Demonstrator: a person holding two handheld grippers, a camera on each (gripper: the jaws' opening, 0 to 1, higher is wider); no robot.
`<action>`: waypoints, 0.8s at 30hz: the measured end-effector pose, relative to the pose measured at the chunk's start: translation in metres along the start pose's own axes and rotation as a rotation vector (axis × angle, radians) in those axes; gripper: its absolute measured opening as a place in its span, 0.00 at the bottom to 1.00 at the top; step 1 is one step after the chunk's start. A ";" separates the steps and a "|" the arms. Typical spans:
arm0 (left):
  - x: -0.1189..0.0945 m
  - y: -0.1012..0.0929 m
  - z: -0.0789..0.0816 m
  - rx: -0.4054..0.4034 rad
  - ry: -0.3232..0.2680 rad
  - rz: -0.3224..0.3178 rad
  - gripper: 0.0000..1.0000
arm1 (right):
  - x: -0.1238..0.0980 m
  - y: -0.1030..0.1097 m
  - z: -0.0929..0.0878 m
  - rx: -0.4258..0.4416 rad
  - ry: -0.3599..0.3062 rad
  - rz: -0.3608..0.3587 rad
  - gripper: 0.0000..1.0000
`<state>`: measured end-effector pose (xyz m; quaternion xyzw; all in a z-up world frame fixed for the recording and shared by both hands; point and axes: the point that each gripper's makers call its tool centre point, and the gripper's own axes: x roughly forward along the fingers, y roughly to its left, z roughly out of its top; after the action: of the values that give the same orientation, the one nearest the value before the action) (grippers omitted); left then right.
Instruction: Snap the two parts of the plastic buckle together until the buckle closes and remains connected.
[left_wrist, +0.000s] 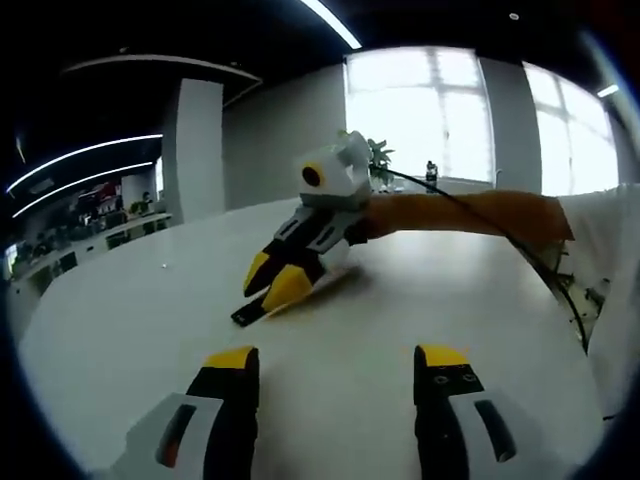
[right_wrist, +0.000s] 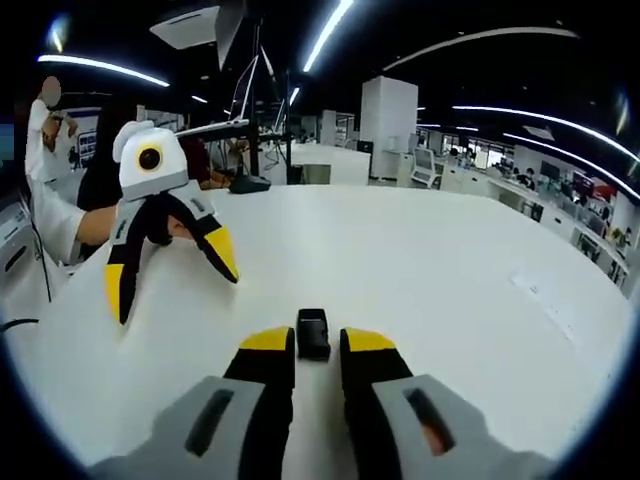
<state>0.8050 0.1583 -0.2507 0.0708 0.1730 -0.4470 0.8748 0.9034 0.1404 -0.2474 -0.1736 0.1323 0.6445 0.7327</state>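
Observation:
A small black plastic buckle (right_wrist: 313, 333) lies on the white table (right_wrist: 420, 260), held between the yellow tips of my right gripper (right_wrist: 317, 341), whose jaws stand nearly together against its sides. From the left gripper view the right gripper (left_wrist: 272, 281) slants down to the table, and the buckle (left_wrist: 248, 312) sticks out past its tips. My left gripper (left_wrist: 337, 357) hovers open over bare table (left_wrist: 120, 320), jaws wide apart and holding nothing, a short way from the buckle. It appears as the left gripper (right_wrist: 170, 272) in the right gripper view. The buckle looks like one piece.
A person's sleeved arm (left_wrist: 470, 215) holds the right gripper, with a black cable (left_wrist: 530, 260) trailing along it. A faint sheet (right_wrist: 545, 292) lies on the table to the right. Windows and a plant (left_wrist: 378, 158) stand beyond the far edge.

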 end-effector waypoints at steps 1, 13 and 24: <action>-0.001 0.001 0.001 -0.008 -0.007 0.003 0.63 | -0.002 0.000 0.000 0.001 -0.005 -0.003 0.17; -0.005 0.009 0.003 -0.031 -0.045 0.061 0.63 | -0.020 0.000 0.002 0.084 -0.113 -0.102 0.29; -0.015 0.012 0.007 -0.021 -0.065 0.101 0.63 | -0.056 0.027 0.012 0.114 -0.157 -0.224 0.34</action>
<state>0.8080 0.1748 -0.2394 0.0556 0.1452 -0.4024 0.9021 0.8683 0.0980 -0.2157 -0.0942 0.0909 0.5619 0.8168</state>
